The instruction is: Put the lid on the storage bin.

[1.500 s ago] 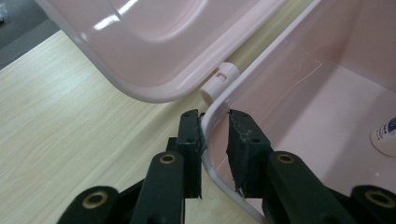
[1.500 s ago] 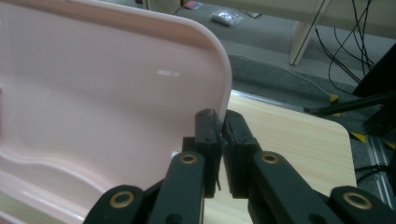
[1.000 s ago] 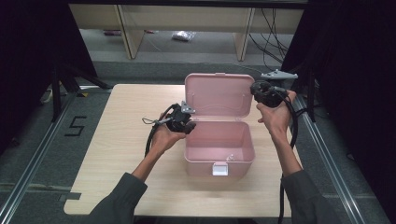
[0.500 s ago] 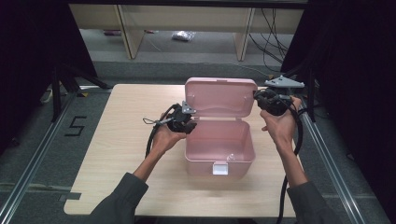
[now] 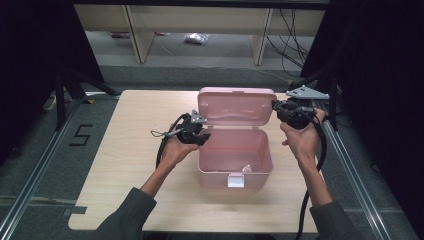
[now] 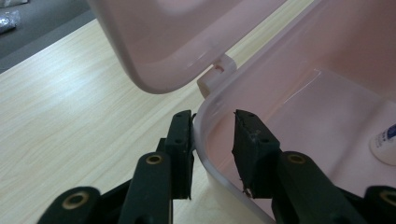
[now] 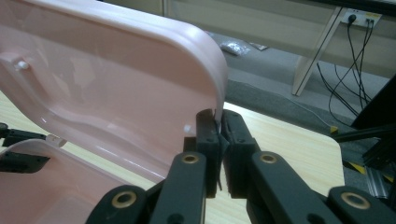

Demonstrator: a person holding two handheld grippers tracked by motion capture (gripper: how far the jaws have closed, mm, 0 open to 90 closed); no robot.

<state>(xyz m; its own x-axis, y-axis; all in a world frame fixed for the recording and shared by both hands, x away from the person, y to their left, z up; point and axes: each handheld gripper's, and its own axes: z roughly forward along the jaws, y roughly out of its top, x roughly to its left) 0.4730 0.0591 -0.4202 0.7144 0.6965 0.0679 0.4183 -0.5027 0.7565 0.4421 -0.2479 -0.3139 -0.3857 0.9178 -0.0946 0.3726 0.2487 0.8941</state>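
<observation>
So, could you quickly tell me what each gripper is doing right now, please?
Left gripper: open, jaws straddling the rim of the pink box.
Right gripper: shut on the edge of the lid.

A big black "5" (image 5: 80, 135) is marked on the grey floor (image 5: 40, 165) left of the table in the high view. Some blue print is spotted on a small white item (image 6: 385, 147) inside the pink box (image 6: 327, 93), but it can't be read.
</observation>
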